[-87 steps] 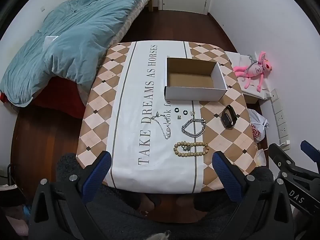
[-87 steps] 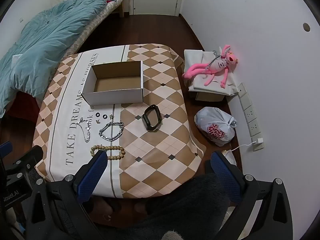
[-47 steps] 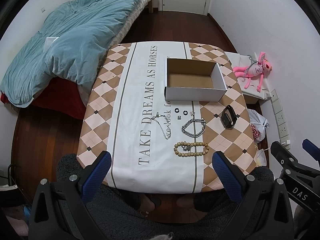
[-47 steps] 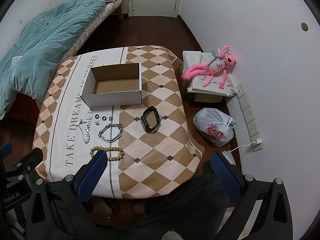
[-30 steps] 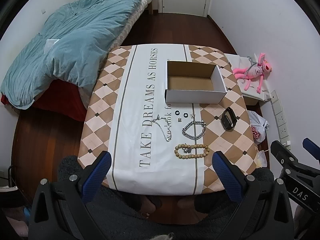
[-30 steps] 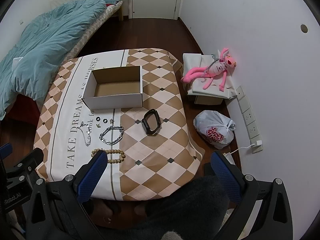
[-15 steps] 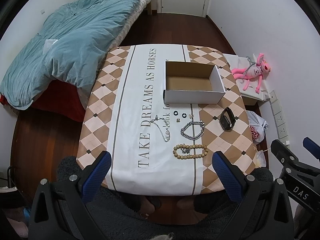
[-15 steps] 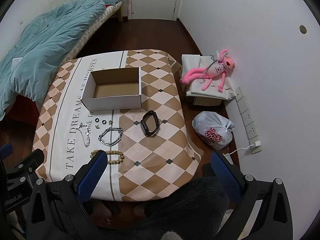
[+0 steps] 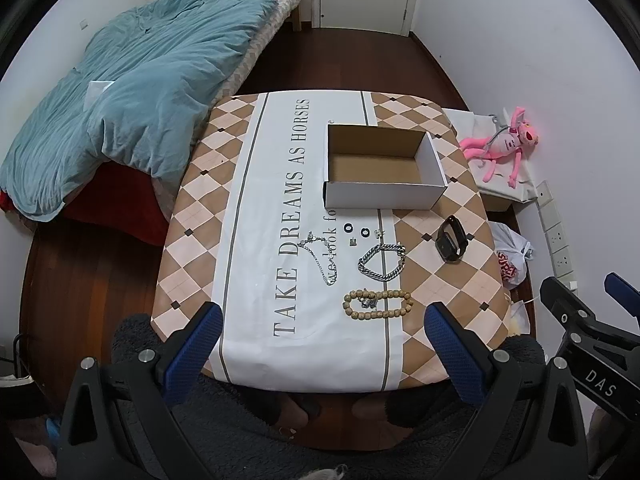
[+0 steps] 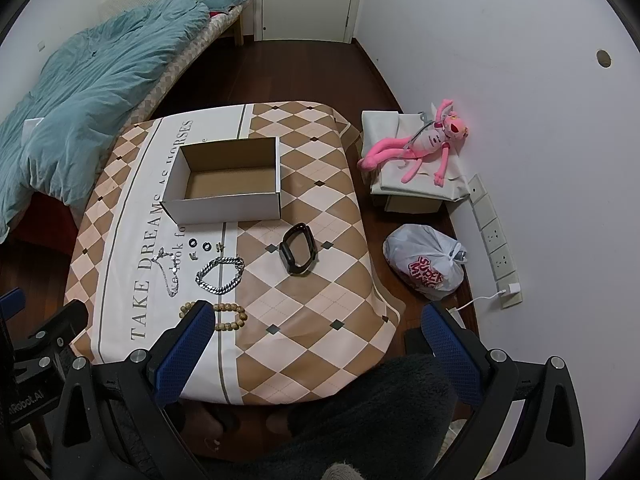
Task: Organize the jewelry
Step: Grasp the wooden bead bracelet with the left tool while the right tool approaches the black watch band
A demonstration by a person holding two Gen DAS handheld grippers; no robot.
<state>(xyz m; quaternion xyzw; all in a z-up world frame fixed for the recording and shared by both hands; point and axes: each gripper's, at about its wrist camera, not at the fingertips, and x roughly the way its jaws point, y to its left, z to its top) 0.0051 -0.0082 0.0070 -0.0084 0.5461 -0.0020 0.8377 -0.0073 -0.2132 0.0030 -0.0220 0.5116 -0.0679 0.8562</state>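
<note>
Bedroom table (image 9: 256, 184) before me held an empty box (image 9: 382, 196) at twelve o'clock, jewelry below it, and I judged the limp, slippery chain bracelet (image 9: 382, 262) best pinched across its links, both grippers (image 9: 320, 344) (image 10: 312, 344) with fingers wide, holding nothing.

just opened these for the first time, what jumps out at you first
The open cardboard box sits empty at the middle of the checkered table, with the jewelry spread just in front of it: a silver chain bracelet, a wooden bead bracelet, a thin necklace and a black watch. Off the table by the wall, a pink plush toy lies on a low box. Both claws are open and hold nothing.
</note>
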